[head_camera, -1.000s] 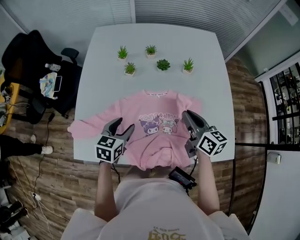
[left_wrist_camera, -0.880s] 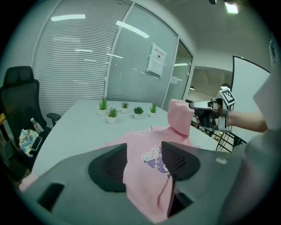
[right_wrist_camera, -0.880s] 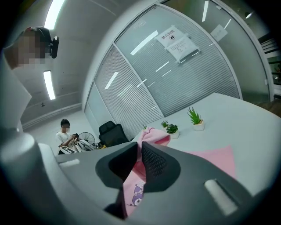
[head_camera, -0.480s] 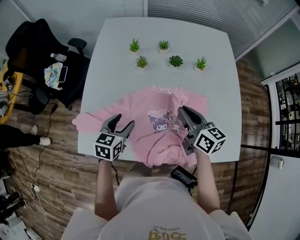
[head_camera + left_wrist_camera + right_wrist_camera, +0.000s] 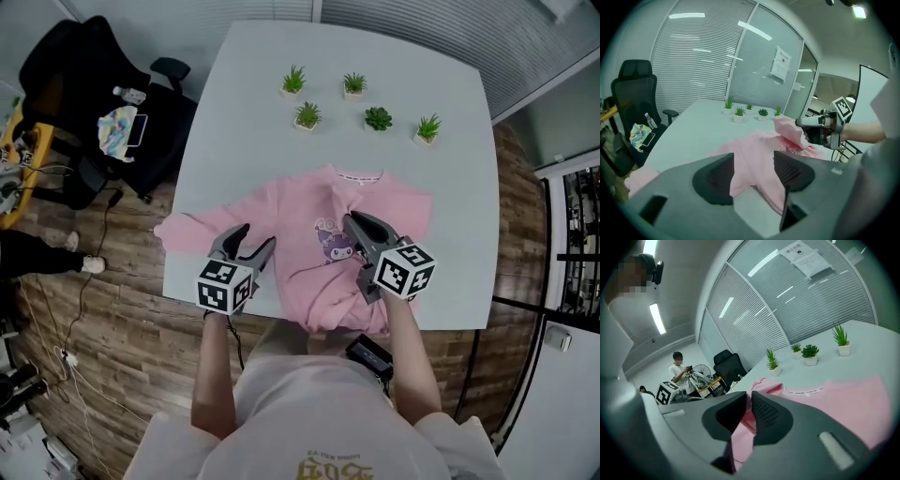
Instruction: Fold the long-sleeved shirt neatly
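A pink long-sleeved shirt (image 5: 309, 272) with a cartoon print lies face up on the white table (image 5: 234, 112). Its left sleeve (image 5: 187, 230) stretches out toward the table's left edge. My right gripper (image 5: 349, 220) is shut on the right sleeve and holds that pink cloth (image 5: 757, 385) over the chest print; the same grip shows in the left gripper view (image 5: 801, 124). My left gripper (image 5: 255, 236) hovers over the shirt's left side (image 5: 750, 159). Its jaws have just been opening and nothing is between them.
Several small potted plants (image 5: 307, 115) stand in a loose row at the table's far side. A black office chair (image 5: 84, 94) with clutter sits off the left edge. The shirt's hem reaches the near table edge (image 5: 281, 314). A person (image 5: 677, 369) stands in the background.
My right gripper has carried the right sleeve leftward over the shirt, so it now covers part of the print. The left gripper has shifted a little over the shirt's left side.
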`<move>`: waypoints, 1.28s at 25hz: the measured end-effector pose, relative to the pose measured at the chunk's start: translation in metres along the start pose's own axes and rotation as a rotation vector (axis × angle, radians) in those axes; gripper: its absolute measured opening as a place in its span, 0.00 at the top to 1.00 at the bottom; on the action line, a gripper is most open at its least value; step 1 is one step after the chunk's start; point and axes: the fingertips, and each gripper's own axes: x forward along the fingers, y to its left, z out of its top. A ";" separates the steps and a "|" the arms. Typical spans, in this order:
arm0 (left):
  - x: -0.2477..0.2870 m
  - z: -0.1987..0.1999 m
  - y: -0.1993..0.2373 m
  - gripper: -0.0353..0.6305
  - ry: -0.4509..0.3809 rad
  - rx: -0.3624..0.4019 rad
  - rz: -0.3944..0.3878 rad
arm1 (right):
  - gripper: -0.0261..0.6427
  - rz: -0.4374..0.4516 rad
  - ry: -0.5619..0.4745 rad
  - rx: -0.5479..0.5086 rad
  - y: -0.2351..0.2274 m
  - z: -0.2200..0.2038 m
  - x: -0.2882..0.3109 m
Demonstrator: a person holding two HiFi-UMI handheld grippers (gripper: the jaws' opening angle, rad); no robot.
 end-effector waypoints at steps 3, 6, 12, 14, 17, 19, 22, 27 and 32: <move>0.003 -0.012 0.008 0.53 0.016 -0.022 0.006 | 0.88 0.013 0.041 -0.014 0.000 -0.017 0.021; 0.005 -0.022 0.015 0.53 0.026 -0.035 0.009 | 0.88 0.029 0.070 -0.039 0.003 -0.029 0.040; 0.004 -0.036 0.028 0.53 0.033 -0.063 0.017 | 0.91 0.017 0.135 -0.099 0.009 -0.051 0.064; 0.002 -0.037 0.031 0.53 0.031 -0.072 0.020 | 0.92 0.021 0.169 -0.123 0.013 -0.059 0.070; 0.000 -0.037 0.035 0.53 0.028 -0.079 0.023 | 0.92 0.039 0.220 -0.172 0.022 -0.071 0.077; -0.001 -0.037 0.037 0.53 0.023 -0.081 0.028 | 0.92 0.057 0.236 -0.188 0.029 -0.076 0.080; -0.003 -0.037 0.043 0.53 0.020 -0.083 0.040 | 0.88 0.091 0.233 -0.169 0.041 -0.073 0.081; -0.010 -0.038 0.055 0.53 0.018 -0.096 0.076 | 0.84 0.134 0.212 -0.148 0.062 -0.061 0.080; -0.025 -0.039 0.078 0.53 -0.001 -0.127 0.137 | 0.84 0.172 0.226 -0.158 0.082 -0.061 0.083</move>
